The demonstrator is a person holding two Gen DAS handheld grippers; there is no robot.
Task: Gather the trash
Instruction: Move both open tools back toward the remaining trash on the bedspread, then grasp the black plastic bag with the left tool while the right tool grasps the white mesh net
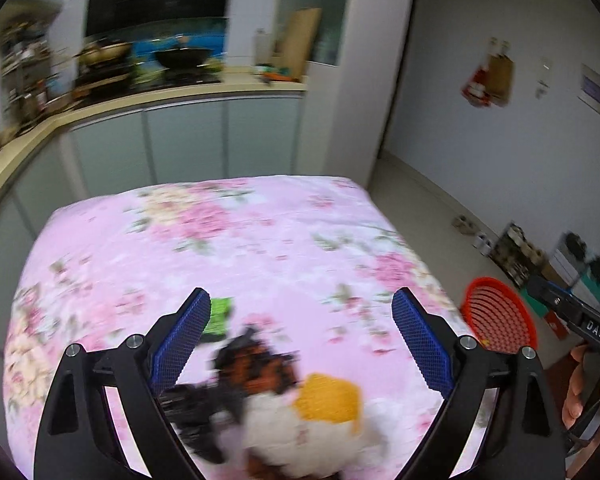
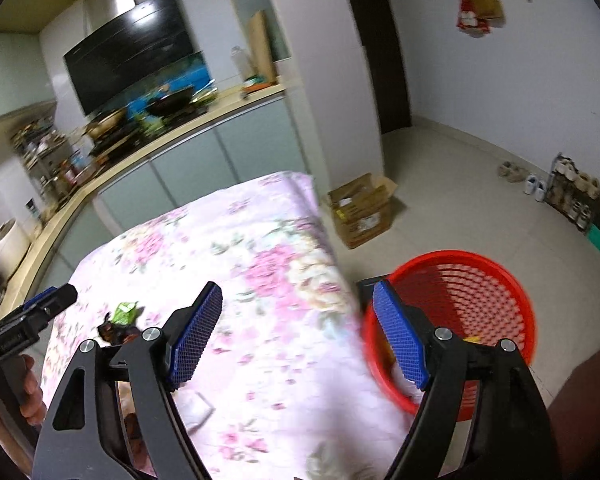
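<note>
The letters "DAS" show on the right gripper [image 1: 540, 292] body at the frame edge. The left gripper [image 1: 302, 312] hangs spread wide over blurred trash [image 1: 284, 396] on the floral cloth [image 1: 220, 240]; a green wrapper [image 1: 220, 314] lies beside it. The right gripper's jaws are spread too, empty, by the red basket [image 2: 480, 276] on the floor. The basket's contents are hard to make out.

My left hand-held gripper [image 1: 300, 320] hangs wide apart above the flowered surface [image 1: 260, 240], trash pile [image 1: 284, 392] beneath it, red basket [image 1: 500, 320] beside the surface.
</note>
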